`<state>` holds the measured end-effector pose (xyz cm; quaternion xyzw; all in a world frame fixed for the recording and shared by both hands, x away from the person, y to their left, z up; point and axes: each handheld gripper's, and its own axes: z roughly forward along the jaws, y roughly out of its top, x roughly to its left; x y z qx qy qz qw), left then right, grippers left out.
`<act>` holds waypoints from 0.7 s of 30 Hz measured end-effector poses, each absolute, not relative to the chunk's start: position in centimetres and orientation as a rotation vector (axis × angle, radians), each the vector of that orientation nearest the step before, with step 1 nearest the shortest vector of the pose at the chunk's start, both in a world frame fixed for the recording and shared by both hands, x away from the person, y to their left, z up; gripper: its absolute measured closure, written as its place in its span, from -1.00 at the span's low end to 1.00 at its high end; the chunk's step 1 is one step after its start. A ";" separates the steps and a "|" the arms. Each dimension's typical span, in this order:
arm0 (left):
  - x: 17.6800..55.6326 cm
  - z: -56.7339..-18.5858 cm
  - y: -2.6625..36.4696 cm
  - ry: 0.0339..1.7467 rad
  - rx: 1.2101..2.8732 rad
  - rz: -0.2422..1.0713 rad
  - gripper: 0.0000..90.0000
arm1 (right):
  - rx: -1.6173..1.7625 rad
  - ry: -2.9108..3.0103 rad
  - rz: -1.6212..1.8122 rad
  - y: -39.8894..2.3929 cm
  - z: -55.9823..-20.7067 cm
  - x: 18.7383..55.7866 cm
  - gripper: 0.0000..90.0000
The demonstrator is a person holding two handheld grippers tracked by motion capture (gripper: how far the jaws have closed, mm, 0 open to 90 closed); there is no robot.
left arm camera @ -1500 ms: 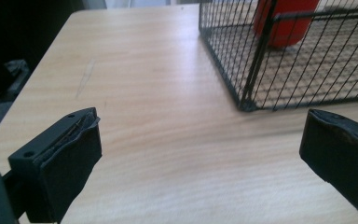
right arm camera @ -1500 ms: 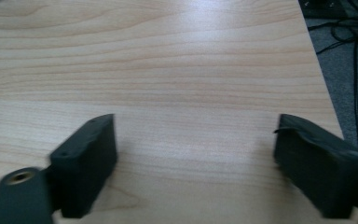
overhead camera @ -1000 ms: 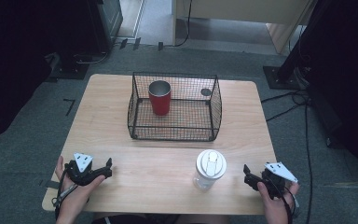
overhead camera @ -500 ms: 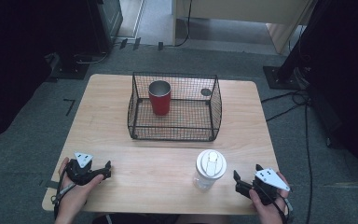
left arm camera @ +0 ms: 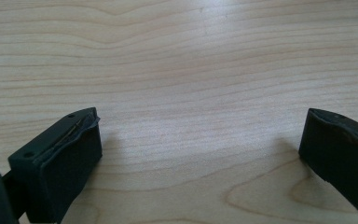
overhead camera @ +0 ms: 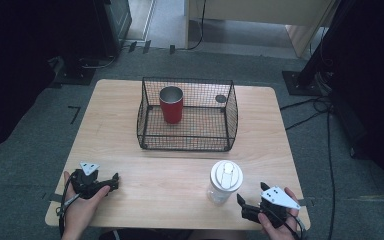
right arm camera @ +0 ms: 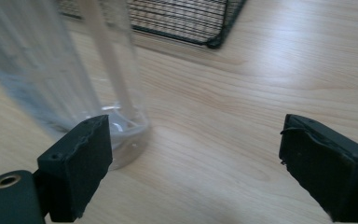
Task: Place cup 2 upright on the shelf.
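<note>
Since a second ago the right tongs (overhead camera: pixel 252 209) have slid inward toward the clear tumbler (overhead camera: pixel 223 182) on the table (overhead camera: pixel 180 170); both tongs (left tongs (overhead camera: pixel 105 183) too) gape, holding nothing. Tumbler seems light, rigid, slick; grip mid-wall.

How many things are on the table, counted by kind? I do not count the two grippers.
Wire basket: 1
Red cup, standing in the basket: 1
Clear bottle with white lid, on the table: 1
Small dark round thing at the basket's far right corner, too small to identify: 1
Total: 4
</note>
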<state>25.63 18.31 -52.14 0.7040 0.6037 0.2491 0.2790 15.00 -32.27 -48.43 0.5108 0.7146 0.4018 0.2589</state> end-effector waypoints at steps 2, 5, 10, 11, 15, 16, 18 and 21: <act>25.6 -52.1 18.3 1.619 1.888 0.668 -1.00 | 1.369 1.952 1.109 -31.8 -48.2 14.8 -0.80; 25.6 -52.1 18.3 1.619 1.889 0.669 -1.00 | 1.369 1.955 1.138 -31.2 -48.0 14.6 -0.80; 25.6 -52.1 18.3 1.620 1.887 0.669 -1.00 | 1.334 1.977 1.176 -30.1 -47.9 14.5 -0.81; 25.6 -52.1 18.3 1.620 1.887 0.669 -1.00 | 1.330 1.981 1.180 -30.0 -47.9 14.5 -0.80; 25.6 -52.1 18.3 1.620 1.887 0.669 -1.00 | 1.322 1.993 1.195 -29.1 -47.8 14.6 -0.81; 25.6 -52.1 18.3 1.620 1.886 0.669 -1.00 | 1.319 1.994 1.195 -28.9 -47.8 14.7 -0.81; 25.6 -52.1 18.3 1.620 1.887 0.669 -1.00 | 1.311 1.985 1.207 -28.4 -47.8 14.7 -0.81; 25.6 -52.1 18.3 1.620 1.887 0.669 -1.00 | 1.302 1.981 1.217 -27.9 -47.8 14.8 -0.80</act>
